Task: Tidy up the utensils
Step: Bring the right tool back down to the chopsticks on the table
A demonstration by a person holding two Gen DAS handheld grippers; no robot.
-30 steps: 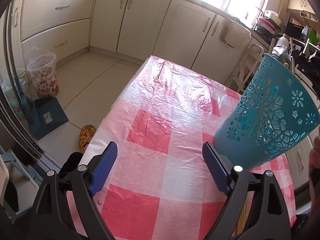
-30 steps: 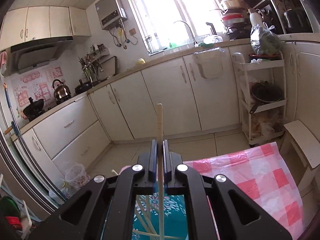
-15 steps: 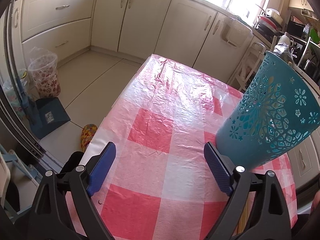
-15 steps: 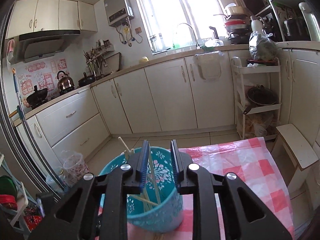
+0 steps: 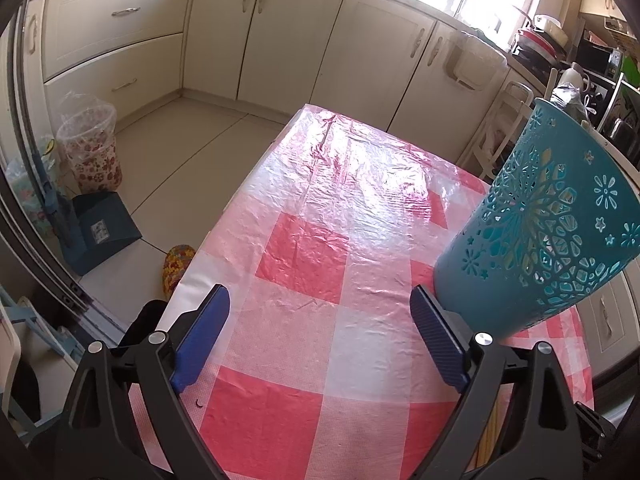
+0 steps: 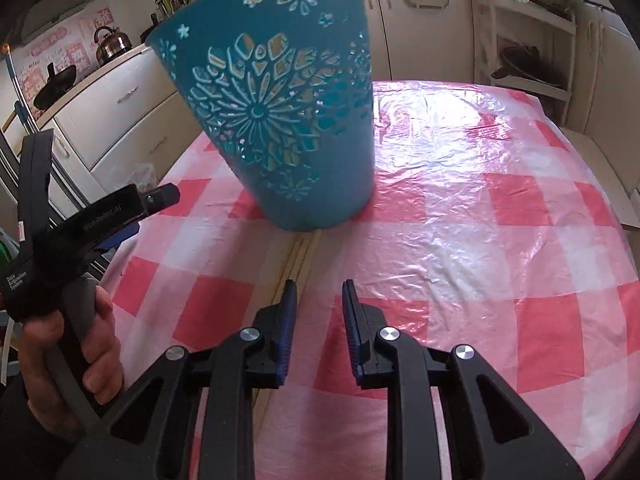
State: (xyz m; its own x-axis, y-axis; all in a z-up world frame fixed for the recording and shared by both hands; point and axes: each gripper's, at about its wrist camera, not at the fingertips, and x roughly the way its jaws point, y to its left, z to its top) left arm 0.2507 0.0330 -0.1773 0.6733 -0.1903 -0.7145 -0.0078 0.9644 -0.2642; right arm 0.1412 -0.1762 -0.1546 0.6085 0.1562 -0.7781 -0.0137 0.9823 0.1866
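A teal cut-out holder (image 6: pixel 280 120) stands on the red-and-white checked table (image 6: pixel 500 208); it also shows in the left wrist view (image 5: pixel 548 232) at the right. Pale chopsticks (image 6: pixel 298 256) lie flat on the table in front of the holder's base, and their ends show in the left wrist view (image 5: pixel 490 436). My right gripper (image 6: pixel 318 292) is open and empty, low over the table just behind the chopsticks. My left gripper (image 5: pixel 320 308) is wide open and empty, left of the holder; its handle (image 6: pixel 80 232) shows in the right wrist view.
Cream kitchen cabinets (image 5: pixel 280 36) run along the far walls. A floral bin (image 5: pixel 90 148), a dark dustpan (image 5: pixel 102 236) and a slipper (image 5: pixel 176 266) are on the floor left of the table. A white rack (image 6: pixel 532 52) stands beyond the table.
My right gripper let go of a chopstick over the holder, opened, and came down low over the table in front of the holder. The left gripper stayed open and nearly still.
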